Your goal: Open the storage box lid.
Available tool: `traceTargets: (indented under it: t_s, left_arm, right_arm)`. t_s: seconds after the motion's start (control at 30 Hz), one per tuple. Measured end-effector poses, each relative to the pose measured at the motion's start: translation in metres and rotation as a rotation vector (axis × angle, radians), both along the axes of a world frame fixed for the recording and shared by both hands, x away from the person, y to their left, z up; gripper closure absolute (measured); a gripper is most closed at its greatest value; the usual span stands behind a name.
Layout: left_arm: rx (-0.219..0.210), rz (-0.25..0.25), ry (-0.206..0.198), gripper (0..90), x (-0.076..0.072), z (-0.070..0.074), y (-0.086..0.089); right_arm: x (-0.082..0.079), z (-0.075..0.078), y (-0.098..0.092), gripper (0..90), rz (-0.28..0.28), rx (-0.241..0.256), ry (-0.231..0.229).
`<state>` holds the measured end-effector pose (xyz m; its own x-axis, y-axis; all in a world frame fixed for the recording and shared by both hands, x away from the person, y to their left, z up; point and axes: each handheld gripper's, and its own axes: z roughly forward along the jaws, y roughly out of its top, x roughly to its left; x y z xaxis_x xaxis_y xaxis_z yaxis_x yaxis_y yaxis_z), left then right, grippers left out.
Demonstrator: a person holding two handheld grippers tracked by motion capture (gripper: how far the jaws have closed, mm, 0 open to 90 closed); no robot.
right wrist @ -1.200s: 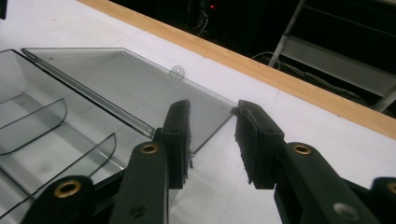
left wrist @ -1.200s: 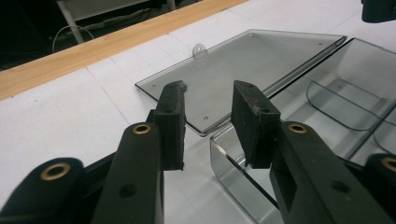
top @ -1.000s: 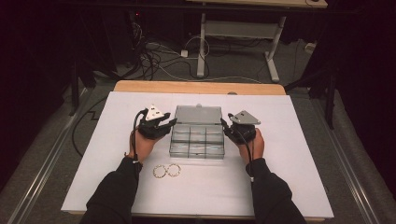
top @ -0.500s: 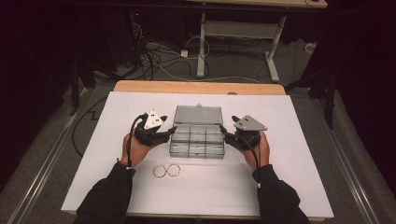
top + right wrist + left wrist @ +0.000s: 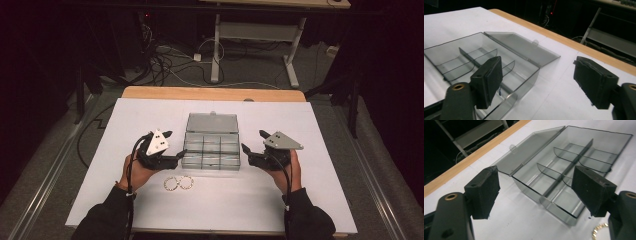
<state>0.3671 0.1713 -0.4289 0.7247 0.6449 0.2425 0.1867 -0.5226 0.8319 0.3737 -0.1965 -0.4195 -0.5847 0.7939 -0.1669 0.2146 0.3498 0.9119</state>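
Room: dark, with cables on the grey floor [image 5: 165,60] and a white-legged desk frame [image 5: 260,35] beyond the table.
Surface: white sheet [image 5: 310,210] covering a table whose wooden edge [image 5: 210,93] shows along the far side.
Compartment box: clear smoky plastic organiser [image 5: 211,152] at the middle of the sheet, between the two grippers; six compartments (two rows of three), all bare as far as the gripper views show.
Lid: hinged lid [image 5: 212,122] lying flat on the sheet behind the box, its small latch tab on the far edge.
Rings: two small gold-coloured rings [image 5: 178,183] lying side by side on the sheet just in front of the box's near left corner, apart from it; a bit of one shows at the bottom of the left gripper view [image 5: 599,230].
Left gripper: left gripper [image 5: 172,146] held just left of the box, jaws spread wide and holding nothing; in its own view the pads [image 5: 484,192] frame the box's near corner without touching it.
Right gripper: right gripper [image 5: 252,141] held just right of the box, jaws likewise spread and holding nothing (its pads [image 5: 487,80] stand on either side of the box's end wall, not in contact).
Hands: both forearms in dark sleeves [image 5: 105,220] come in from the near edge.
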Motion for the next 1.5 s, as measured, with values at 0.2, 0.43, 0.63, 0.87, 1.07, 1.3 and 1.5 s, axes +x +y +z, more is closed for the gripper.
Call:
traceTargets:
  t_s: [0.2,0.43,0.63,0.87,1.07,1.3,1.5]
  left_arm:
    - [0.016,-0.029,0.007,21.5,-0.02,-0.004,0.008]
    - [0.042,-0.087,0.064,21.4,-0.044,-0.015,0.013]
    - [0.084,-0.116,0.134,19.4,-0.06,-0.036,0.019]
    - [0.11,-0.101,0.254,19.3,-0.059,-0.058,0.027]
    - [0.09,-0.102,0.335,18.0,-0.048,-0.06,0.026]
    - [0.063,-0.085,0.391,21.4,-0.042,-0.06,0.021]
    - [0.053,-0.088,0.394,25.8,-0.038,-0.06,0.017]
  right_arm:
    - [-0.019,0.002,-0.009,22.7,0.009,-0.007,-0.015]
    - [-0.046,0.0,-0.015,22.9,0.019,-0.01,-0.049]
    - [-0.069,-0.007,-0.022,21.1,0.052,-0.056,-0.068]
    - [-0.09,-0.014,-0.035,20.7,0.051,-0.075,-0.058]
    - [-0.1,-0.027,-0.046,21.7,0.043,-0.092,-0.011]
    - [-0.107,-0.038,-0.045,24.6,0.043,-0.112,0.021]
    - [-0.107,-0.039,-0.038,27.7,0.051,-0.104,-0.024]
